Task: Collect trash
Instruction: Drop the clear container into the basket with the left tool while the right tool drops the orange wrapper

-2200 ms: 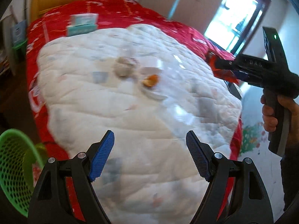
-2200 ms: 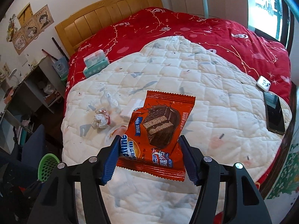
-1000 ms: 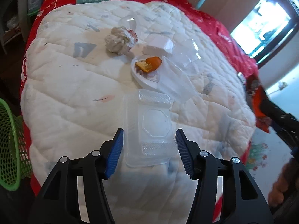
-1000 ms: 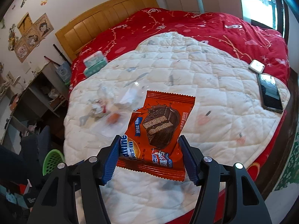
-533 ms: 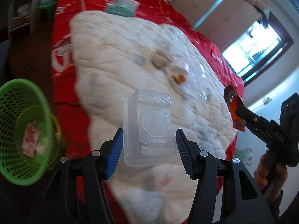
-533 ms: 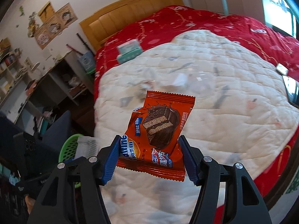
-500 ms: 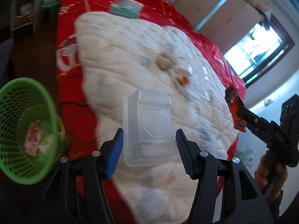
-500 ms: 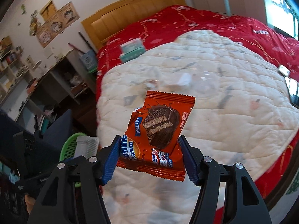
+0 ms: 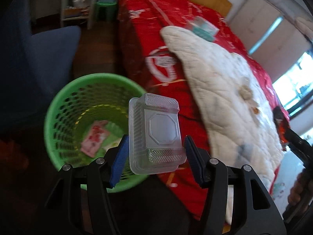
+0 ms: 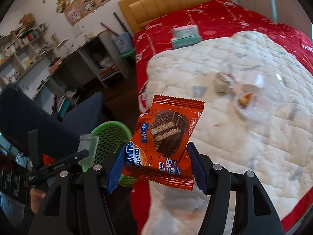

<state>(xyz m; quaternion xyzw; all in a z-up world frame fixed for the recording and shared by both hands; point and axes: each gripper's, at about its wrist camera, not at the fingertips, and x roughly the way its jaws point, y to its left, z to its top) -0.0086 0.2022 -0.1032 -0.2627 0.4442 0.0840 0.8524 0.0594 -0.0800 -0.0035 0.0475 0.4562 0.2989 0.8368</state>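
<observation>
Left gripper point(image 9: 155, 152) clenched on a clear plastic box point(image 9: 155, 137) above the green basket point(image 9: 58, 105) holding a pink wrapper point(image 9: 94, 139), right gripper point(image 10: 156, 166) grasping an orange snack packet point(image 10: 166, 139) beside the bed point(image 10: 244, 15).

Right gripper point(image 10: 156, 164) clamped on orange snack wrapper point(image 10: 166, 137). Left gripper point(image 10: 74, 156) holds clear plastic container point(image 10: 88, 148) over green basket point(image 10: 109, 135), beside bed point(image 10: 234, 29).
</observation>
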